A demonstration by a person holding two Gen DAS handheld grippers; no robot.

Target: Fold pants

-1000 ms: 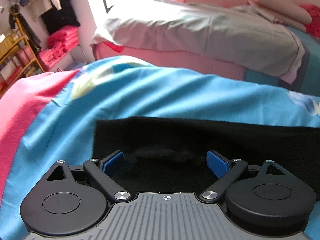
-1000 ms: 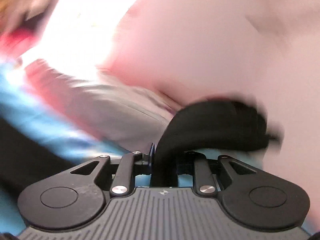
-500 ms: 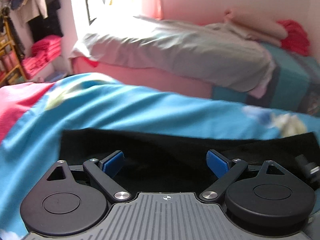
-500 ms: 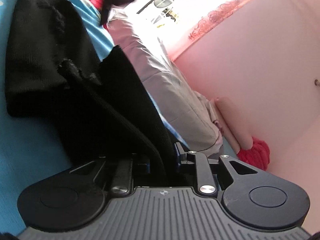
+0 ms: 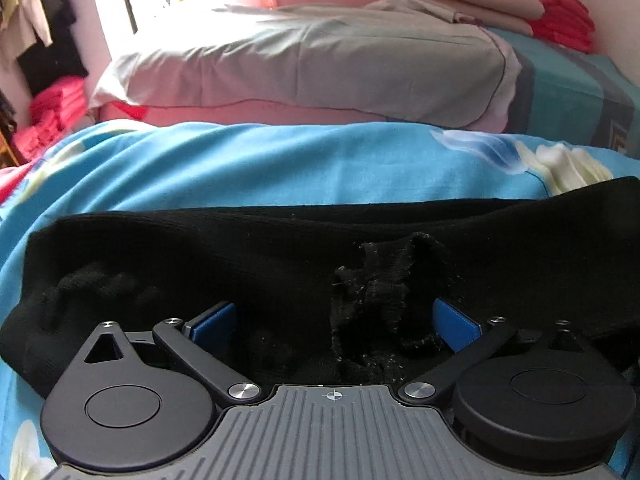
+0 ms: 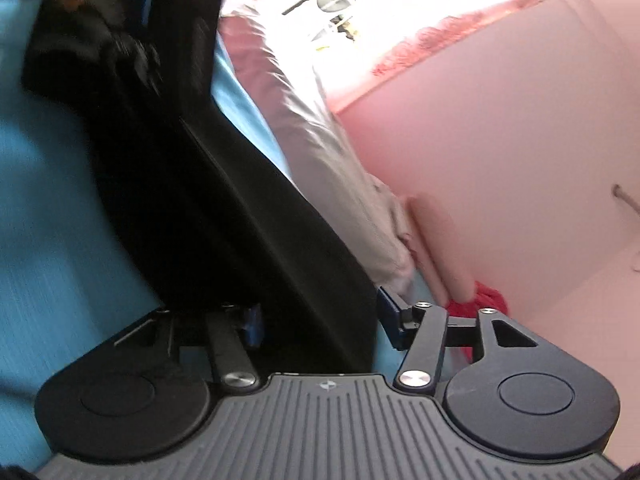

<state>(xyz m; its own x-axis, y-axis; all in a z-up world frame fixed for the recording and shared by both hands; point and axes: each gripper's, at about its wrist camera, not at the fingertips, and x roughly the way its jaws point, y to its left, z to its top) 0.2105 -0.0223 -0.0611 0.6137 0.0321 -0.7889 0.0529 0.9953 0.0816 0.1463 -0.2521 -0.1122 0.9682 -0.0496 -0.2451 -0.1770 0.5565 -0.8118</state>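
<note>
1. The black pants (image 5: 280,256) lie as a long band across the blue floral bedsheet (image 5: 280,168) of the bed, one end near the bed's left edge and the other running out of view to the right.
2. Left gripper (image 5: 335,322): fingers spread wide, low over the pants, with a rumpled, linty ridge of fabric between them; nothing is pinched.
3. Right gripper (image 6: 320,324): fingers parted, a fold of the pants (image 6: 240,216) passing between them. The blue pad (image 6: 390,320) on one side stands clear of the cloth, so the grasp appears released or loose; this view is motion-blurred.
4. Risks, as judged: closing the left fingers on the bunched ridge would catch only part of the layers, leaving a crooked fold; the slack cloth through the right fingers could snag and drag the folded stack askew on withdrawal.
5. Open room: bare bedsheet lies beyond the pants' far edge, up to the grey pillow (image 5: 320,64). At the bed's left edge the sheet curves downward, so cloth pushed that way could slide off.
</note>
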